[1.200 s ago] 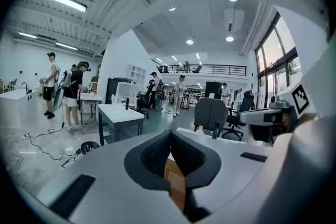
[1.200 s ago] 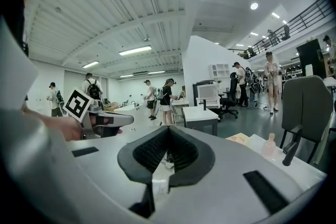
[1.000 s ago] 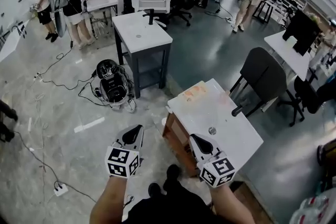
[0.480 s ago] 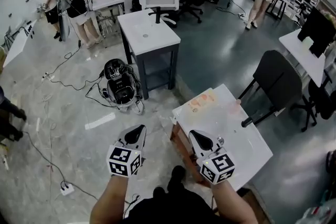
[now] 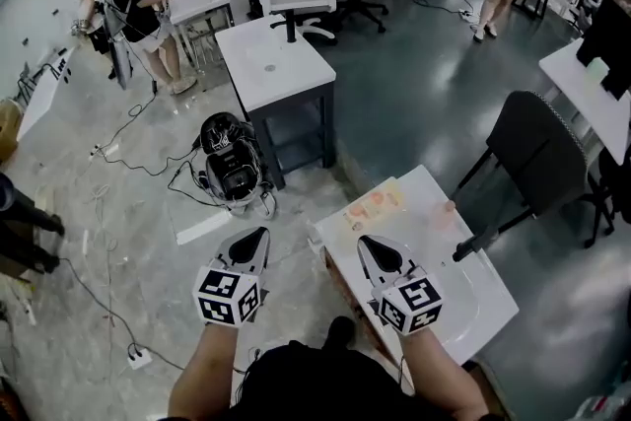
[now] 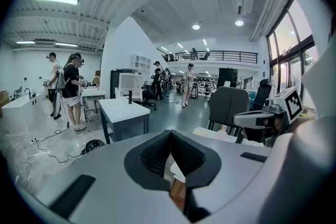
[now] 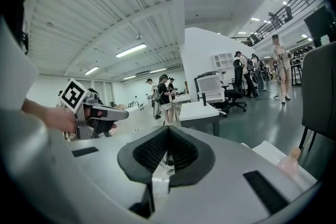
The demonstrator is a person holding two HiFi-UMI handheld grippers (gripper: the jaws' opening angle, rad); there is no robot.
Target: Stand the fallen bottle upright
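Note:
A small pale pink bottle rests near the far edge of the white table. It also shows low at the right of the right gripper view. It is too small for me to tell how it lies. My right gripper is over the table's near left part, short of the bottle, shut and empty. My left gripper hangs over the floor to the left of the table, its jaws together and holding nothing. In their own views the left gripper and right gripper both show closed jaws.
An orange-printed sheet lies at the table's far left corner. A black chair stands behind the table, its armrest over the right side. A second white table, a helmet and bag and cables lie ahead on the floor. Several people stand far off.
The table and the floor things have drawn nearer and shifted in the head view as I walked forward. Both grippers travelled with me, still shut, the right one now over the table's near edge.

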